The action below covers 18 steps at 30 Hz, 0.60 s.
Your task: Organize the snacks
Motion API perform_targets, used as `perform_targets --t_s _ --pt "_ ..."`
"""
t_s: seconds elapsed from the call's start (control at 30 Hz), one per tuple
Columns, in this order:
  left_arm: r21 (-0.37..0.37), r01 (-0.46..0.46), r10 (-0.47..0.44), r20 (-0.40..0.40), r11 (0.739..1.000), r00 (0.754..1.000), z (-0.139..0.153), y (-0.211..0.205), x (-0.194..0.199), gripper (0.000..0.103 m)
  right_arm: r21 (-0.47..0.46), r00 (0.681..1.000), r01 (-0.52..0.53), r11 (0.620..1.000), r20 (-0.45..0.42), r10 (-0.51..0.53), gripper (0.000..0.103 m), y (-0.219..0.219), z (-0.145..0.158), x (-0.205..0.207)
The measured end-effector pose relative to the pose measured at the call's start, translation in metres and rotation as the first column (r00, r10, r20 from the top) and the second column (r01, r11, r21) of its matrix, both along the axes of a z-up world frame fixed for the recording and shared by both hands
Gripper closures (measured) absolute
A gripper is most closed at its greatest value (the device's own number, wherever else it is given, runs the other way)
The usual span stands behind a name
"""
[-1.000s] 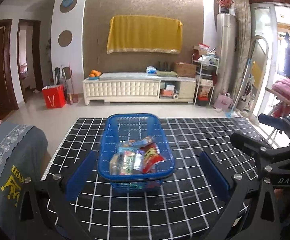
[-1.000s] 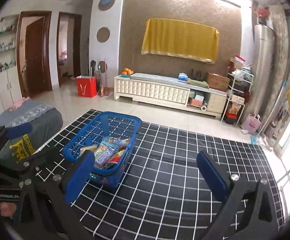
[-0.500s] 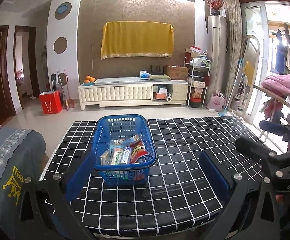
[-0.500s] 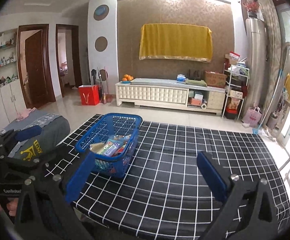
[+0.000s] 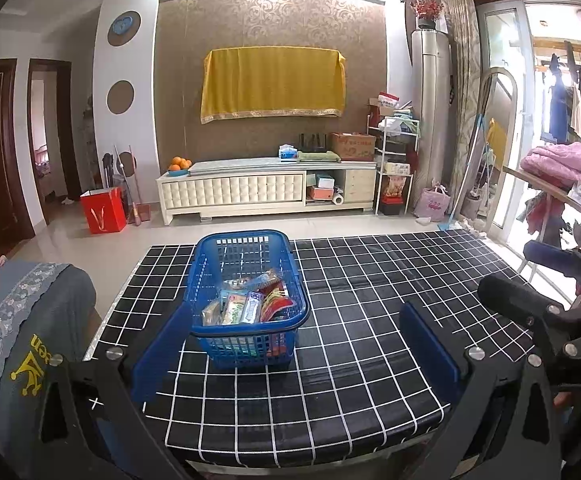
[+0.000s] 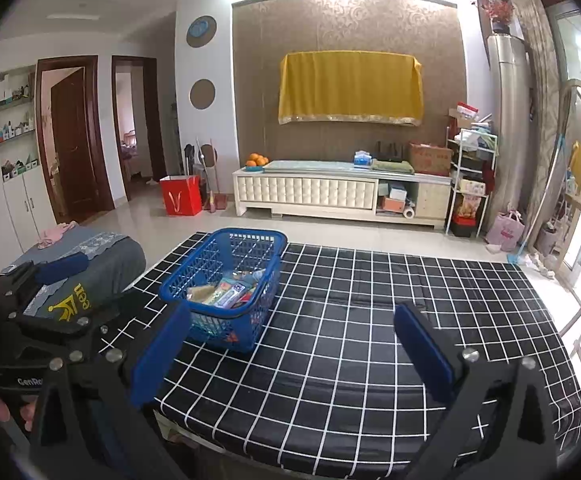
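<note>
A blue plastic basket (image 5: pixel 246 248) stands on the black table with white grid lines (image 5: pixel 350 360). Several snack packets (image 5: pixel 246 306) lie inside it. My left gripper (image 5: pixel 294 344) is open, held back near the table's front edge with the basket beyond its left pad. In the right wrist view the same basket (image 6: pixel 226 248) with its snack packets (image 6: pixel 226 292) sits left of centre on the table (image 6: pixel 350 340). My right gripper (image 6: pixel 290 348) is open too, with nothing between its fingers, and the basket is just past its left pad.
A grey cushioned seat (image 5: pixel 22 320) with yellow lettering stands left of the table. Beyond the table are tiled floor, a white TV cabinet (image 5: pixel 266 192) and a red bag (image 5: pixel 102 210). A clothes rack (image 5: pixel 562 184) with a pink blanket is at the right.
Both grippers have drawn back and up from the basket, so it looks smaller and farther. The table's front edge has come into view. Both stay open.
</note>
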<state>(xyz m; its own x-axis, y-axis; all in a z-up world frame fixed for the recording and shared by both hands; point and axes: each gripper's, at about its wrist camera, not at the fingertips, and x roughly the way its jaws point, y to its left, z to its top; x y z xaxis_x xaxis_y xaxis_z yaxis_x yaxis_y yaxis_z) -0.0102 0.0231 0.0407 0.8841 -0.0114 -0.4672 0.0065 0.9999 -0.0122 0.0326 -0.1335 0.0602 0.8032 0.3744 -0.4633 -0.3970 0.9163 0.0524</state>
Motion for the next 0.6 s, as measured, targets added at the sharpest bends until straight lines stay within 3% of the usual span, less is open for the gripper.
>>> perform_targets --t_s 0.6 --pt "-0.036 -0.013 0.012 -0.018 0.999 1.000 -0.0035 0.0029 0.0012 0.001 0.000 1.000 0.002 1.000 -0.011 -0.002 0.000 0.0004 -0.0033 0.0010"
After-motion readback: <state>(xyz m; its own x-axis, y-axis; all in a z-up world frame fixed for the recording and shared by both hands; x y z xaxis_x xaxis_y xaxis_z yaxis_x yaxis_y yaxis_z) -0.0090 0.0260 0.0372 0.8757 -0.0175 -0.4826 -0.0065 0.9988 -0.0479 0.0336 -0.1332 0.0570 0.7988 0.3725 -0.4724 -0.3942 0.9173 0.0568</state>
